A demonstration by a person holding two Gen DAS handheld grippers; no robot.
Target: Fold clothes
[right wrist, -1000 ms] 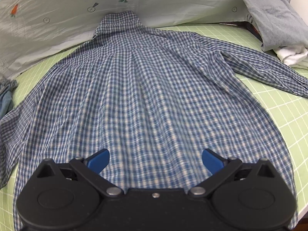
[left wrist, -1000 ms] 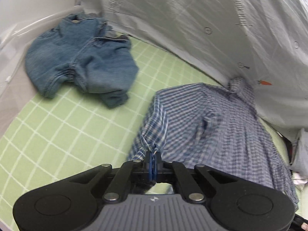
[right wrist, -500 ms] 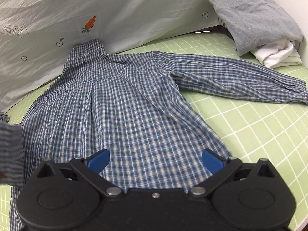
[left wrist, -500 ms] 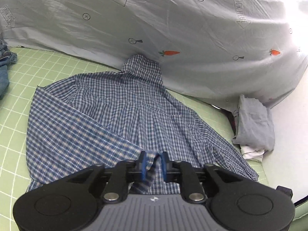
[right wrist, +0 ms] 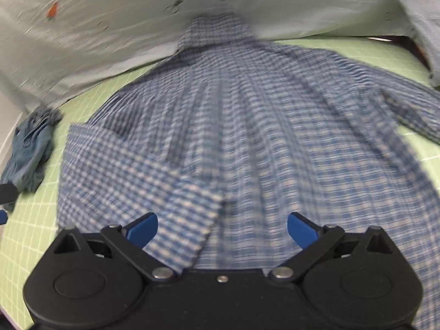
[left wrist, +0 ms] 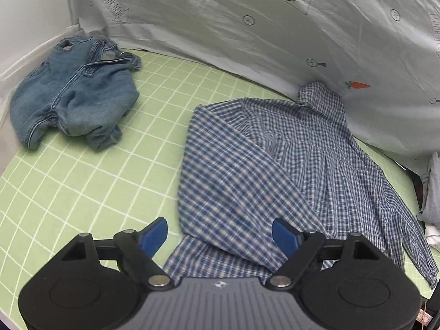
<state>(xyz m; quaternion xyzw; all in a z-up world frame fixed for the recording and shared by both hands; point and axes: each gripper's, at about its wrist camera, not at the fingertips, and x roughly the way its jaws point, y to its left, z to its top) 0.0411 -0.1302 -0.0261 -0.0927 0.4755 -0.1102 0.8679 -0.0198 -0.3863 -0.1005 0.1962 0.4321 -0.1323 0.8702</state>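
A blue checked shirt [left wrist: 343, 165] lies back up on the green grid mat [left wrist: 82, 192], collar toward the printed sheet. Its left sleeve and side [left wrist: 228, 187] are folded inward over the body, also seen in the right wrist view [right wrist: 132, 176]. My left gripper [left wrist: 220, 233] hovers over the folded part's near end with its jaws opening; the cloth lies below them and the pads are off it. My right gripper [right wrist: 222, 229] is above the shirt's [right wrist: 261, 137] lower body, jaws wide and just starting to close, gripping nothing. The right sleeve [right wrist: 407, 107] stretches out sideways.
Crumpled denim shorts [left wrist: 74, 101] lie at the mat's far left, also visible in the right wrist view [right wrist: 30, 151]. A grey folded garment [left wrist: 431, 192] sits at the right edge. A pale sheet printed with carrots [left wrist: 247, 27] rises behind the mat.
My left gripper was shut on the sleeve's cuff, carried it across the shirt, then opened and let it go. The right wrist view swung right, then back left over the shirt.
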